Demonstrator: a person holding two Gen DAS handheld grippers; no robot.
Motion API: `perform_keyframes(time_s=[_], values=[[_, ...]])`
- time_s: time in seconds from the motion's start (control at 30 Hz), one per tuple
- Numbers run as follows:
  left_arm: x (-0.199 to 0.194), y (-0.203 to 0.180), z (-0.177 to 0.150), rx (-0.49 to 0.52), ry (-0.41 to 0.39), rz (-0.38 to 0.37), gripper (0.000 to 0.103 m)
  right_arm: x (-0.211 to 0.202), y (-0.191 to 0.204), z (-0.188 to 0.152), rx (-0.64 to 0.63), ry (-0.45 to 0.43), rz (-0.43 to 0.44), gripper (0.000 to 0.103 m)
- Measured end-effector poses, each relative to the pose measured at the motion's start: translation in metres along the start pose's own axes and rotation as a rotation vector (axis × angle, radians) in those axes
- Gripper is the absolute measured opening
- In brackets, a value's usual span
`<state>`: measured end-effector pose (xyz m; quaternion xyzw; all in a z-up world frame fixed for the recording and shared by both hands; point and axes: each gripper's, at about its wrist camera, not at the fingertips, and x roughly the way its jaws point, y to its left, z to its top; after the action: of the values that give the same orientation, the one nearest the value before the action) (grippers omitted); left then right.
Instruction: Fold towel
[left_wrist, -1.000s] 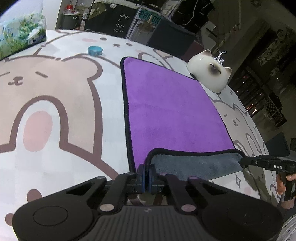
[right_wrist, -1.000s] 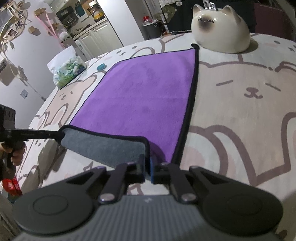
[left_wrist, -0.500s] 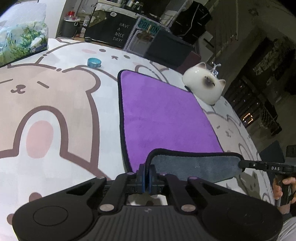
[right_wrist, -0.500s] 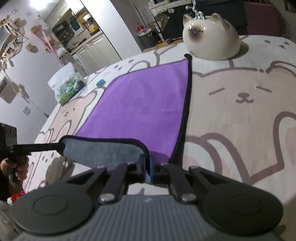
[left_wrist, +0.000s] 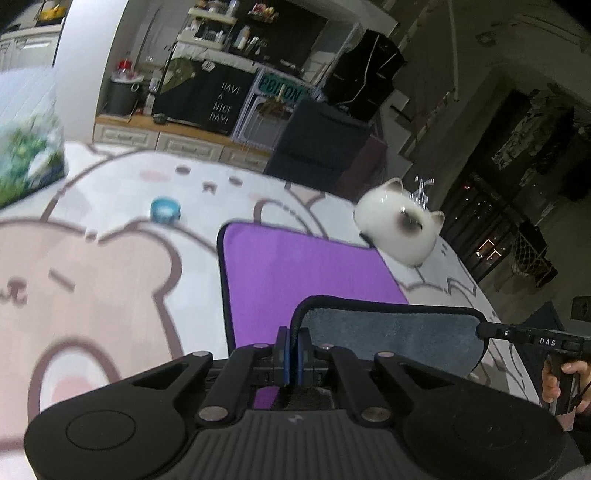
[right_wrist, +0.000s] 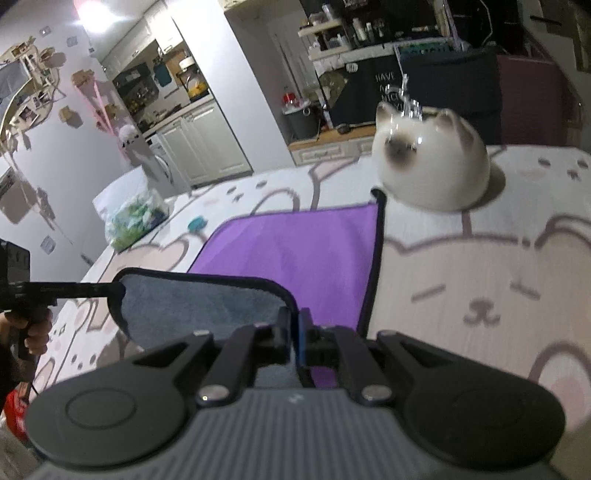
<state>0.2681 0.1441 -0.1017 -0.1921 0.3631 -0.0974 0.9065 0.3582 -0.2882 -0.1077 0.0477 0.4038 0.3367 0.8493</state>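
My left hand-held gripper (left_wrist: 294, 345) is closed tight on the near left corner of the towel (left_wrist: 295, 273), its blue pads pinching the black-bound hem, and my right hand-held gripper (right_wrist: 294, 338) is closed the same way on the near right corner. Between the two, the near edge of the towel is lifted off the surface (left_wrist: 92, 295) and turned over, so its grey underside (left_wrist: 391, 330) faces me as a taut band, while the purple top side beyond it lies flat on the surface. From my left camera I can see the tip of my right hand-held gripper gripping the far end of that grey band, with my hand (left_wrist: 561, 384) on its handle; from my right camera the left one shows in the same manner, my other hand (right_wrist: 31, 332) under it. The surface is covered in a pale cloth printed with cartoon bears. The white ceramic cat (right_wrist: 430, 168) sits just past the towel's far right corner, close to it, though I cannot tell whether they touch. A small blue round lid (left_wrist: 165, 209) lies off the towel's far left corner, apart from it, and farther out on that side stands a bag printed in green and white (right_wrist: 135, 218). Both views are somewhat blurred.
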Motion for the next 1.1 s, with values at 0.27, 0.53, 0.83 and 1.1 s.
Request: perform_keyframes(time_s=[0.27,0.53,0.83,1.1], values=[[0.029,0.003,0.044,0.043,-0.02,0.022,0.003,0.026,-0.01,0.044,-0.034,-0.03,-0.025,0.005],[0.063,0.014,0.075,0.061,-0.007,0.06,0.003,0.058,-0.019,0.072,-0.031,-0.033,-0.047,0.005],[0.1,0.023,0.105,0.067,0.01,0.106,0.004,0.089,-0.031,0.098,-0.032,-0.03,-0.082,0.005],[0.127,0.028,0.116,0.069,0.039,0.149,0.004,0.12,-0.037,0.114,-0.038,-0.005,-0.118,0.005]])
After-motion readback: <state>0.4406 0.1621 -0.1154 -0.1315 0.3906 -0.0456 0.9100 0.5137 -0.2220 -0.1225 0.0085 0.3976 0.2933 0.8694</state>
